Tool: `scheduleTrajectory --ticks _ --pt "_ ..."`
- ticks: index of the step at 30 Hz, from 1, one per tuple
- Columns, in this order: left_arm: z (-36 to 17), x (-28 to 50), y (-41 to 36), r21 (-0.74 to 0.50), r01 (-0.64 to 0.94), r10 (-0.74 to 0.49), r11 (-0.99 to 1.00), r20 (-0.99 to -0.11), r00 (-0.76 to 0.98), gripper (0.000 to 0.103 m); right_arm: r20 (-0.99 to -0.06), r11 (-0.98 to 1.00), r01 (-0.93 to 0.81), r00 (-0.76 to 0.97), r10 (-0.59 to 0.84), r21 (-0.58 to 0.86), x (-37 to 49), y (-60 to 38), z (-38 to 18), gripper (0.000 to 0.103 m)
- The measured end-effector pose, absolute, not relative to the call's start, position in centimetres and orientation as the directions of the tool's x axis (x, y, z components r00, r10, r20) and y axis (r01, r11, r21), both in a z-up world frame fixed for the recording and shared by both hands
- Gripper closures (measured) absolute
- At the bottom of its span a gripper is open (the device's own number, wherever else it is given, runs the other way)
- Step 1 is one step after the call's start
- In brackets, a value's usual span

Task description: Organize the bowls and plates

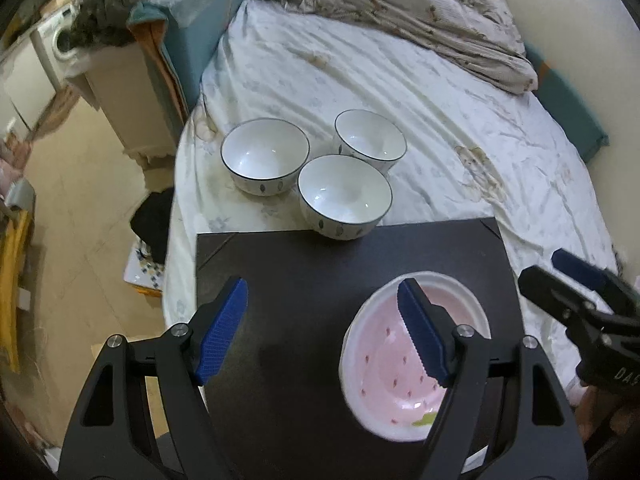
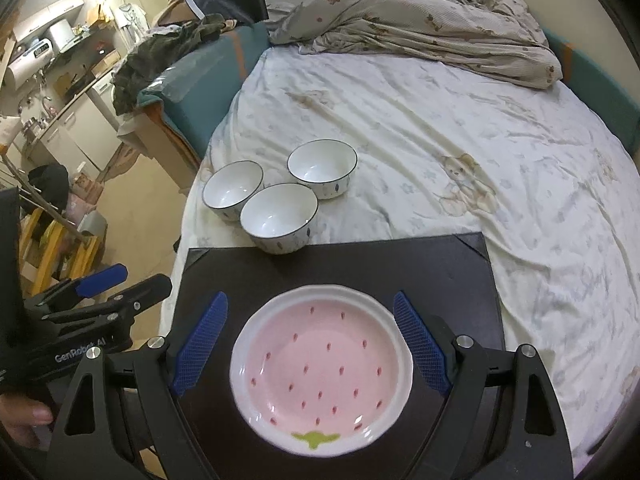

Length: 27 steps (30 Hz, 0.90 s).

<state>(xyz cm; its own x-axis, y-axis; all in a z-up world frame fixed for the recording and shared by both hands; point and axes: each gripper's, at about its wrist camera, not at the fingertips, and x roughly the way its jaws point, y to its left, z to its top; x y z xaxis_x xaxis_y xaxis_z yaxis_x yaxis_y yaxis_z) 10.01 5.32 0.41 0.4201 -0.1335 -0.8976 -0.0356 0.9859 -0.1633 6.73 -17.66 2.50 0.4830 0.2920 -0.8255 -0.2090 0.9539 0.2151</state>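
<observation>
The pink plate (image 2: 322, 372) lies on the black board (image 2: 440, 272) between our right gripper (image 2: 320, 344)'s spread fingers, left gripper (image 1: 320, 332) likewise spread, so next we judge: lower and pinch its rim.

A board (image 2: 440, 276) lies on the near part of the bed (image 2: 460, 152), and a plate (image 2: 324, 368) sits on the board's near half. Three bowls (image 2: 280, 216) stand in a tight cluster beyond the board's far edge: the nearest bowl overlaps that edge, one stands behind it to the left (image 2: 232, 190), and one behind it to the right (image 2: 322, 172). A crumpled blanket (image 2: 432, 20) lies at the bed's far end. The right hand-held gripper (image 2: 316, 344) hovers over the plate, one finger on either side of it, neither touching. The left hand-held gripper (image 1: 320, 328) is over the board, left of the plate, its right finger above the plate. Floor (image 1: 80, 200) lies left of the bed.
</observation>
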Motion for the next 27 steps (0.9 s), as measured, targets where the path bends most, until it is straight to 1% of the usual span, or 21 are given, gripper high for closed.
scheduleTrajectory --ticks 2,8,12,14,18,20,21,22,23,24,26,27 --pt "-0.3 11.5 5.6 -0.183 -0.058 -0.145 0.981 -0.905 0.400 0.028 -0.830 0.951 -0.207 0.468 0.303 0.231 8.3 -17.8 1.9 0.015" --pt "-3.1 15.3 5.9 -0.176 -0.077 -0.135 0.981 -0.916 0.377 0.028 -0.846 0.943 -0.173 0.417 0.331 0.283 12.3 -18.8 -0.7 0.015" --pt "-4.3 16.9 7.5 -0.196 -0.131 -0.129 0.972 -0.907 0.402 0.028 -0.850 0.926 -0.137 0.366 0.378 0.353 14.4 -20.0 -3.2 0.015" --pt "-5.3 17.8 8.2 -0.220 -0.162 -0.144 0.962 -0.913 0.381 0.028 -0.853 0.912 -0.106 0.327 0.407 0.395 15.7 -20.3 -4.8 0.015" --pt "-7.1 19.4 9.0 -0.226 -0.211 -0.143 0.951 -0.926 0.348 0.029 -0.838 0.873 -0.051 0.257 0.481 0.486 18.0 -20.4 -7.3 0.017" --pt "-7.9 20.0 8.8 -0.235 -0.202 -0.159 0.951 -0.928 0.336 0.032 -0.824 0.849 -0.002 0.240 0.513 0.528 18.9 -20.2 -8.3 0.023" --pt "-8.3 20.2 8.6 -0.239 -0.193 -0.168 0.952 -0.930 0.326 0.035 -0.818 0.839 0.014 0.232 0.527 0.545 19.2 -20.1 -8.6 0.024" --pt "-8.7 20.4 8.4 -0.244 -0.184 -0.177 0.952 -0.932 0.318 0.037 -0.812 0.830 0.028 0.225 0.538 0.557 19.6 -19.8 -9.0 0.027" --pt "-8.9 20.7 8.3 -0.244 -0.179 -0.179 0.953 -0.932 0.315 0.038 -0.812 0.828 0.036 0.220 0.540 0.560 20.0 -19.4 -9.4 0.030" --pt "-9.1 20.9 8.1 -0.241 -0.177 -0.178 0.954 -0.933 0.313 0.038 -0.814 0.827 0.046 0.213 0.540 0.561 20.5 -19.1 -9.8 0.031" --pt "-9.6 21.5 7.9 -0.242 -0.182 -0.179 0.953 -0.935 0.305 0.040 -0.814 0.818 0.071 0.188 0.550 0.570 21.1 -18.5 -10.9 0.039" --pt "-9.8 21.7 7.7 -0.242 -0.183 -0.180 0.953 -0.936 0.302 0.046 -0.812 0.814 0.078 0.177 0.556 0.575 21.3 -18.3 -11.2 0.041"
